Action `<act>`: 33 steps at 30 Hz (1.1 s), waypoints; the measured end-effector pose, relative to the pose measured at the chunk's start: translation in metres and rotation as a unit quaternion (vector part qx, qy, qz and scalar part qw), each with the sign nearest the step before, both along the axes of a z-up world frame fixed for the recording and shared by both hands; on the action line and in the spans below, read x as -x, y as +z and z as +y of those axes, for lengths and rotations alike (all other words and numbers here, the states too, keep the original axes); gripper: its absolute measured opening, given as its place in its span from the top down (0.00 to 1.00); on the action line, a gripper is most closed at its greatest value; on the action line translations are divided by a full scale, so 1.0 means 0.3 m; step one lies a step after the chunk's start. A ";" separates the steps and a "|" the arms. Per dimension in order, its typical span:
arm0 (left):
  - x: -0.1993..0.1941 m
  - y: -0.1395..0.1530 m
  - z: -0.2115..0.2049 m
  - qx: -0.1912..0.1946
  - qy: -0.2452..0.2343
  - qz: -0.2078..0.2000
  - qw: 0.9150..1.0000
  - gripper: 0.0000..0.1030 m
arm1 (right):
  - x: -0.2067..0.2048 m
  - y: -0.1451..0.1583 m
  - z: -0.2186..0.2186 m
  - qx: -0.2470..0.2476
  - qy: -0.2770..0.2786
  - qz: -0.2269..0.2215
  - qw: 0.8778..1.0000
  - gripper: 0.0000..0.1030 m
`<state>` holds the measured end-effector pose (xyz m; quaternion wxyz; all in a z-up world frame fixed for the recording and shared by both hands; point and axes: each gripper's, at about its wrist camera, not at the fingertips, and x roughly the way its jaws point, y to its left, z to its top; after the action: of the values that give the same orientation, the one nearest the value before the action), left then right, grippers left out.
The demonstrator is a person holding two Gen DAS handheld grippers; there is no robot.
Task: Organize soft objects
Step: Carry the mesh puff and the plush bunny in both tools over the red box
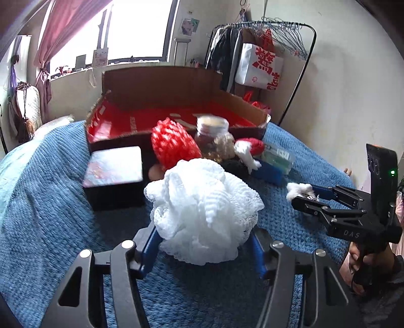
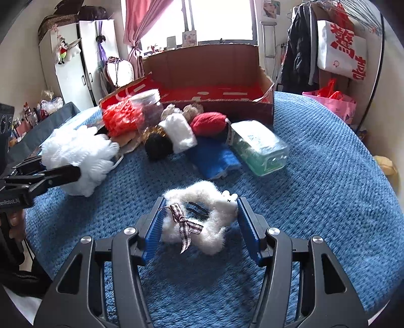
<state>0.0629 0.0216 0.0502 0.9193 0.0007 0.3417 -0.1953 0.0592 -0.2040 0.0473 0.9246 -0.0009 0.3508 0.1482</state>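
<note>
Bright window (image 2: 222, 20) with pink curtain (image 2: 141, 22), white wardrobe (image 2: 73, 63), clothes rack (image 1: 265, 45), pale walls.

1. The white mesh bath puff (image 1: 202, 209) is bunched and fluffy, resting on the blue blanket (image 1: 50, 201).
2. The fuzzy white scrunchie (image 2: 199, 217), with a checked ribbon bow (image 2: 185, 227), lies flat nearby.

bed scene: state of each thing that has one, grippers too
left gripper: closed on the white mesh puff
right gripper: closed on the fluffy white ring
cardboard box: open, on the bed
jar: upright, lid on
blue cloth: folded, lying flat
</note>
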 end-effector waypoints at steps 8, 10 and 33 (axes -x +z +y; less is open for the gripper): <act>-0.047 0.101 0.023 0.008 0.004 -0.027 1.000 0.39 | -0.088 0.070 -0.030 0.010 -0.007 -0.018 1.000 0.47; -0.066 0.121 0.021 0.010 0.003 -0.030 0.999 0.39 | -0.117 0.086 -0.034 0.011 -0.005 -0.019 1.000 0.47; -0.209 0.296 0.084 0.016 -0.003 -0.065 0.998 0.40 | -0.321 0.176 -0.027 0.027 0.015 -0.036 0.999 0.47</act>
<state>0.1256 0.0467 0.1390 0.9389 -0.0002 0.2778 -0.2032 0.1553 -0.2122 0.1003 0.9341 -0.0361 0.3208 0.1525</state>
